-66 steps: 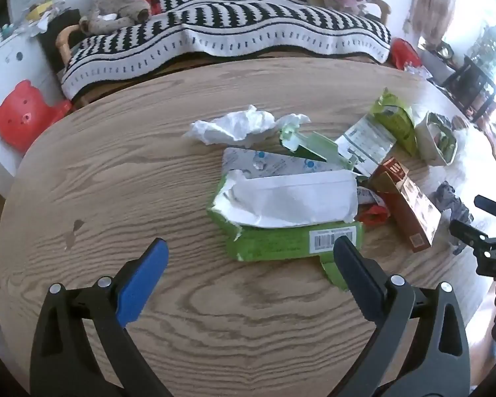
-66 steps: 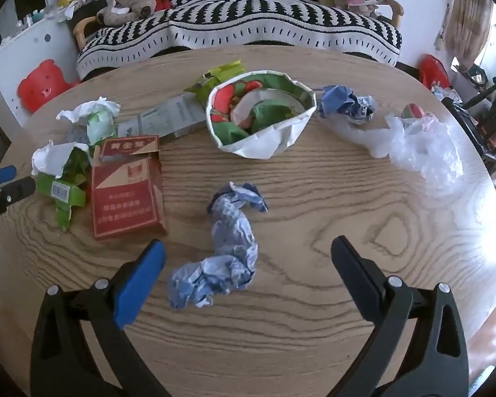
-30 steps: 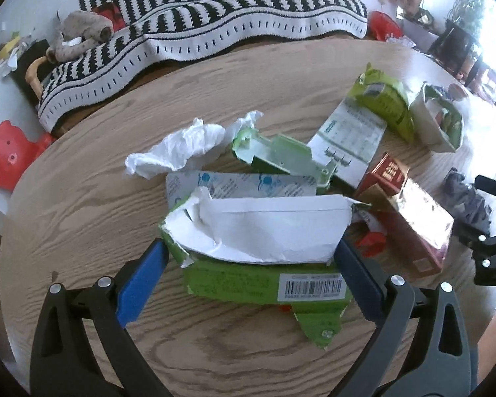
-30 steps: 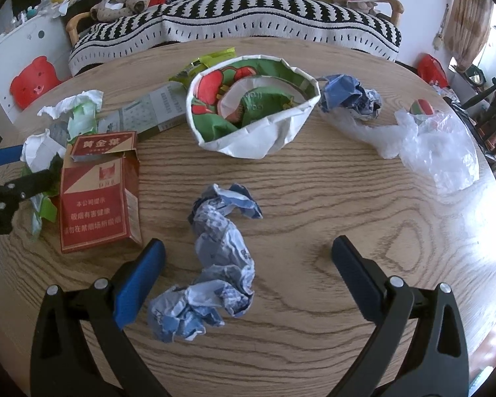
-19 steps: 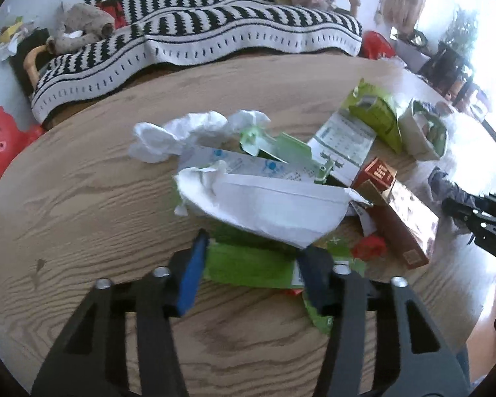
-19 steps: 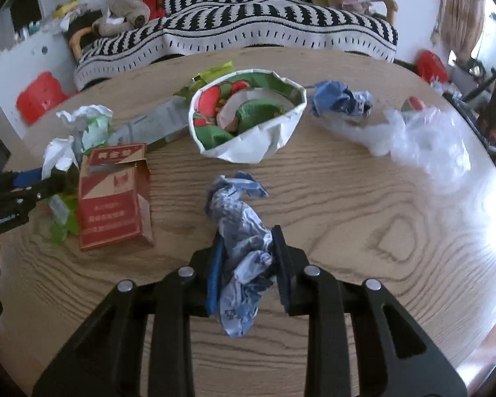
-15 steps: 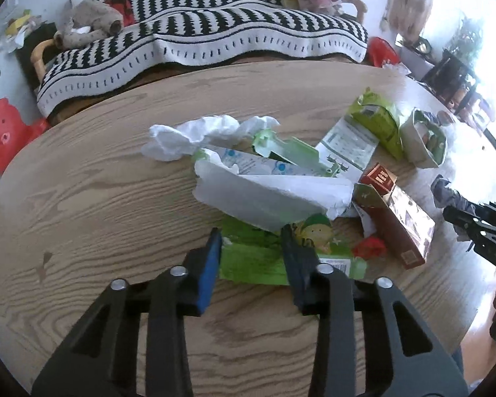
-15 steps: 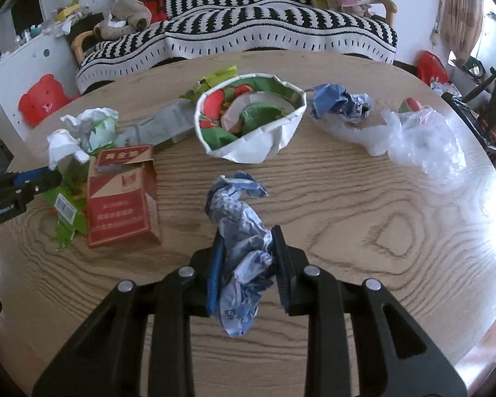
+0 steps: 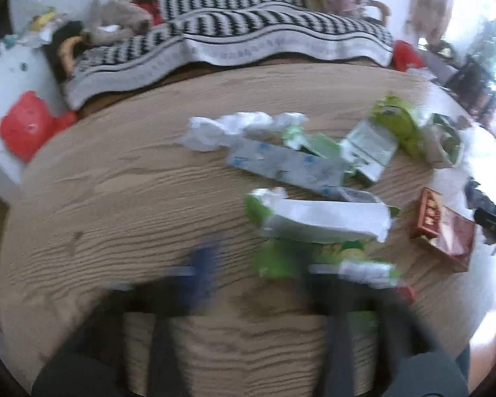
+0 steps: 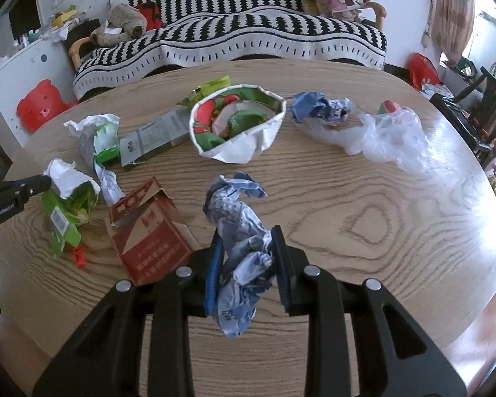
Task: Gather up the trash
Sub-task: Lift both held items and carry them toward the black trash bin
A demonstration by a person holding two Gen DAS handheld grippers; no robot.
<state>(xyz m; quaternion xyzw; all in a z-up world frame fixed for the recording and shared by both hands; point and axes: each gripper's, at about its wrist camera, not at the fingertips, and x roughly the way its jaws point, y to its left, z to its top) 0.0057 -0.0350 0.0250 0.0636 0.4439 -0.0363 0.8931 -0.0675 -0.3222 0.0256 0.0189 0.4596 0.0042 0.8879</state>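
Right tongs (image 10: 246,268) pinch the crumpled blue-white paper (image 10: 239,231) near the white paper bag (image 10: 244,145), probably for dropping inside; left tongs (image 9: 258,271) too blurred to tell.

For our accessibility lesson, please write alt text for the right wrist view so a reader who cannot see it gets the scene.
The right tool is shut on a crumpled blue paper above a round wooden table. Beyond it lie a red box, a white bag of wrappers, clear plastic and more litter, with a striped sofa behind.
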